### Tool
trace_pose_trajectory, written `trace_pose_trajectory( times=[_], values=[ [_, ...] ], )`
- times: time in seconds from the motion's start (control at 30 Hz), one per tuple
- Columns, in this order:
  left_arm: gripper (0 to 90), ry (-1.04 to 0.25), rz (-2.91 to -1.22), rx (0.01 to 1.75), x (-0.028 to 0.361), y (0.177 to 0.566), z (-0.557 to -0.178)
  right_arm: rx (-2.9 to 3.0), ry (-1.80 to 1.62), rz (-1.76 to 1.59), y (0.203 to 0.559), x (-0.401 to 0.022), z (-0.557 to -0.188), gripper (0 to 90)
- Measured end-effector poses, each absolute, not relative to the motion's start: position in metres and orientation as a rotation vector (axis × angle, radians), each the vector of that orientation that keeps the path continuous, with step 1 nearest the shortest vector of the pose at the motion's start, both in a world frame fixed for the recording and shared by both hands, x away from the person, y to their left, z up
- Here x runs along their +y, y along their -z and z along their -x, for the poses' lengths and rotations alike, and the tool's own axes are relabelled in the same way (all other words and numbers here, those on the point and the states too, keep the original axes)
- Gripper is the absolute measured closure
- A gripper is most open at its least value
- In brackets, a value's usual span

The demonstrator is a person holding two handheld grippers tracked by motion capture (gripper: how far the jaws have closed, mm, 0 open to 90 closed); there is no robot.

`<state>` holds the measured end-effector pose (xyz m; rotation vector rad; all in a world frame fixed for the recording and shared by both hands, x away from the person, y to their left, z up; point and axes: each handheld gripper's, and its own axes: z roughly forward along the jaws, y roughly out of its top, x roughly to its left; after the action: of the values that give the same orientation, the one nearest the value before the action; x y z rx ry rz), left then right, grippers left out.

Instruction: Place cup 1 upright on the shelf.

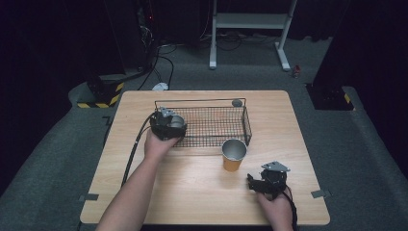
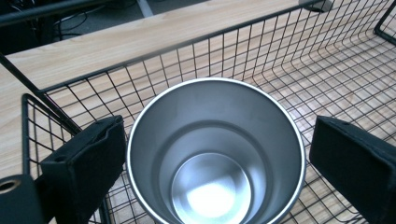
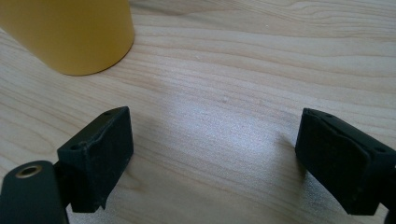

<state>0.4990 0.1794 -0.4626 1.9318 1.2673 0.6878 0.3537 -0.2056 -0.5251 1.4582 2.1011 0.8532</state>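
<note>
While poised at the left end of the basket [image 1: 248,126], bracketed the steel cup [image 2: 215,158] with the left gripper [image 1: 167,125], jaws spread just wider than the rim and gripping nothing. Saw that cup upright on the mesh inside the basket, likely where it belonged. Rested the right gripper [image 3: 215,158] low over the worktop [image 1: 192,192] near the orange cup [image 1: 234,155], jaws wide and empty, probably ready to take it. Found the orange cup upright on the worktop, just outside the basket's near wall. Counted two cups, one basket, two grippers.
</note>
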Motion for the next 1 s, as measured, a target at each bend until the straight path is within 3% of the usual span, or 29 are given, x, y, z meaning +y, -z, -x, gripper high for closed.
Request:
trace_pose_trajectory(
  times=[1.0],
  values=[
    [2.1,-0.65,-1.864,1.239,0.207,0.446,-0.45,2.101,-0.853,-1.457,0.525,-0.206,-0.354,11.2]
  ],
)
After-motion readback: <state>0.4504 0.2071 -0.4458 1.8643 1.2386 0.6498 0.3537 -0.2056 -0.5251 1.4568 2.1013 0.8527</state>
